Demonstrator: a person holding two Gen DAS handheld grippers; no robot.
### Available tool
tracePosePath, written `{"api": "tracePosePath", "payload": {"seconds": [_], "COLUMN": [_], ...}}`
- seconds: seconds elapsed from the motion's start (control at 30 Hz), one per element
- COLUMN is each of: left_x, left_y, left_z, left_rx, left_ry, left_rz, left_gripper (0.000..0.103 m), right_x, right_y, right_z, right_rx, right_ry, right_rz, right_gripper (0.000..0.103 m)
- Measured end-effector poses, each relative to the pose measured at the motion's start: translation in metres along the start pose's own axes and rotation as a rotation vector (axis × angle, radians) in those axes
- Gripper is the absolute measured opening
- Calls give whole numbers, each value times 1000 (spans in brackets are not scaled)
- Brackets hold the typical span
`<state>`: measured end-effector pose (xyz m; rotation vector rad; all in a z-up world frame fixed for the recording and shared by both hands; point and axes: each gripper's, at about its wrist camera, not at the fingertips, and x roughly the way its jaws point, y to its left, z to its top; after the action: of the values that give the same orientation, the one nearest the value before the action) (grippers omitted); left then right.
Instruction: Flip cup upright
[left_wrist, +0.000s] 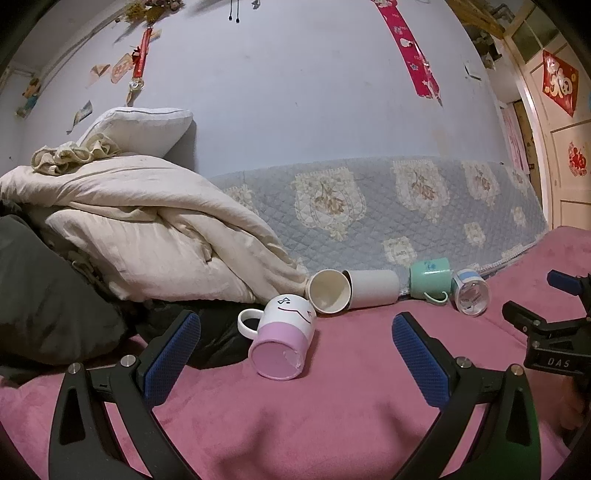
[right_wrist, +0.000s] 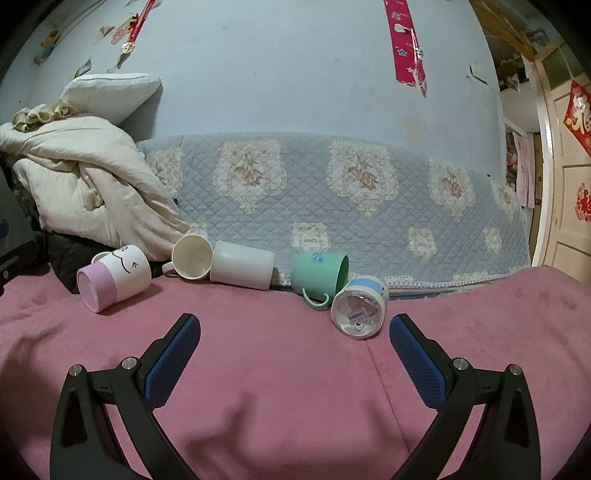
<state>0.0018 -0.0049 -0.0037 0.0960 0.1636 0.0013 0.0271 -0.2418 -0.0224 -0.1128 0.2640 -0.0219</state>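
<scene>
Left of the green mug (right_wrist: 319, 271), the pink-and-white cup (left_wrist: 283, 341) lies toppled, base toward me; my left gripper (left_wrist: 295, 354) and right gripper (right_wrist: 294, 360), both wide open and empty, haven't grasped, so I judge closing in comes next.

Both views are taken low over the pink blanket (left_wrist: 332, 406), facing the blue wall (right_wrist: 295, 74). The row of cups is shared; the pink mug (left_wrist: 282, 339) is seen nearer from the left wrist, lower centre.
</scene>
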Motion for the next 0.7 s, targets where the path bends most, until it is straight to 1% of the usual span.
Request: {"api": "tracePosePath", "payload": {"seconds": [0.3, 0.7], "left_x": [-1, -6], "left_y": [-1, 1], "left_z": [0, -1], "left_rx": [3, -8], "left_ry": [5, -25], "left_rz": [0, 7], "left_gripper": [103, 103], "right_x": [3, 3], "right_y": [-2, -2], "right_z": [0, 1], "right_rx": [7, 7], "right_ry": [19, 20], "right_rz": [0, -1], "right_gripper": [103, 103]}}
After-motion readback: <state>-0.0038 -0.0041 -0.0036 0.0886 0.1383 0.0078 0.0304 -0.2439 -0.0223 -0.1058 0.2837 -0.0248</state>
